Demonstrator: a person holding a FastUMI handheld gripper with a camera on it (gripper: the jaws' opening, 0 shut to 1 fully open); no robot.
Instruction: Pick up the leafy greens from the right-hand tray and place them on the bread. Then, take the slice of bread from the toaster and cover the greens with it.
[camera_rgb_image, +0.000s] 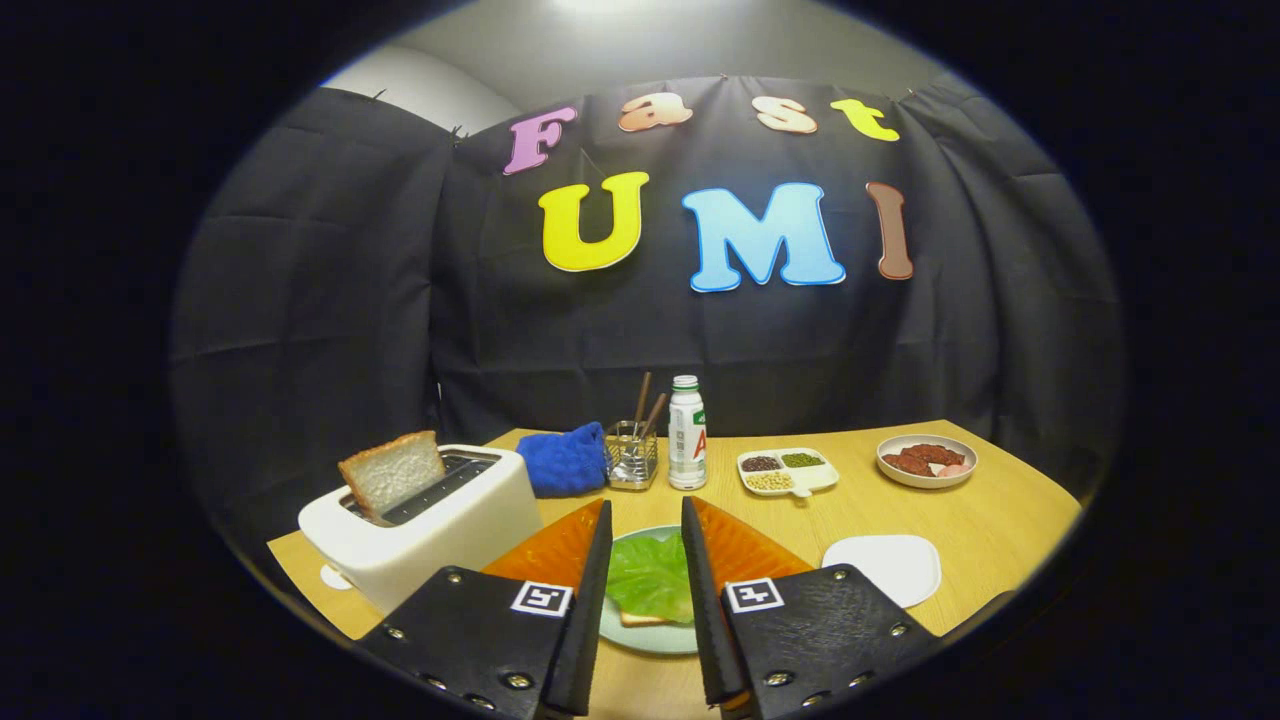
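Both jaws apart (greens (650, 577) between)

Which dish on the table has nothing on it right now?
The white tray, just right of the open gripper. The green plate holds bread and greens, the divided dish beans, the round bowl meat.

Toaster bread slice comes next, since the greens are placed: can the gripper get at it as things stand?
Probably yes: the browned bread slice stands proud of the white toaster, nothing over it, and the gripper has its fingers open and empty.
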